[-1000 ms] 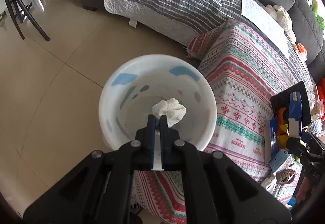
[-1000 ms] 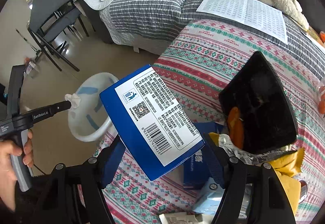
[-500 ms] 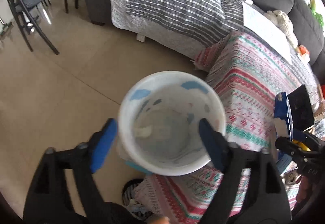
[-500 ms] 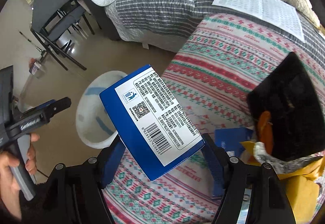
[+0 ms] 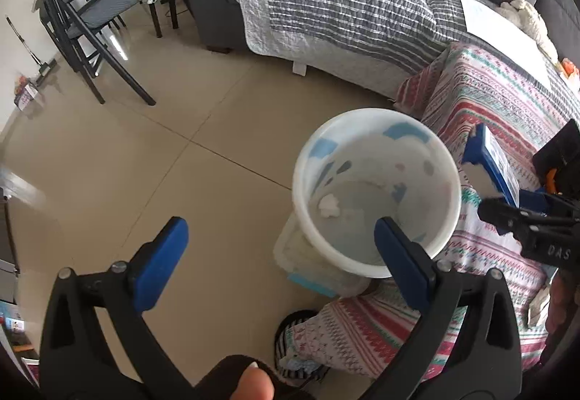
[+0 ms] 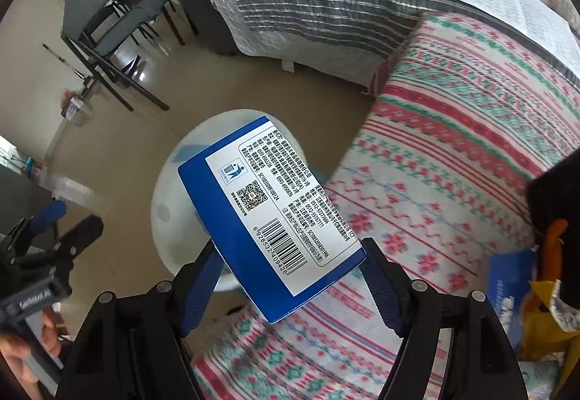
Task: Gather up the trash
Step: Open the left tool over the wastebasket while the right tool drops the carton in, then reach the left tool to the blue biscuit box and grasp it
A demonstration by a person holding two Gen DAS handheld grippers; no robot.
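Item: left gripper (image 5: 279, 244). Jaws spread wide, holding nothing; a second ago they were pinched on a crumpled tissue above the bin. It now sits near and slightly left of the bin mouth.

Item: tissue (image 5: 329, 207). Released; lies on the bin floor, a small white wad among other pale scraps.

Item: white bin (image 5: 377, 132). Stands on the tiled floor (image 5: 181, 153), just beside the patterned blanket (image 5: 507, 103) that drapes the couch edge on the right.

Item: right gripper (image 6: 290, 276). Jaws closed partway on a blue box (image 6: 268, 211), clamping it by its near end (barcode label facing the camera). Over the last second the box has travelled left from above the blanket to above the bin opening.

Item: remaining litter, far right on the blanket: blue packet (image 6: 511, 287), yellow wrapper (image 6: 543, 320).

Assessment: one piece is binned, the box looks ready for release next, and more remains to collect.
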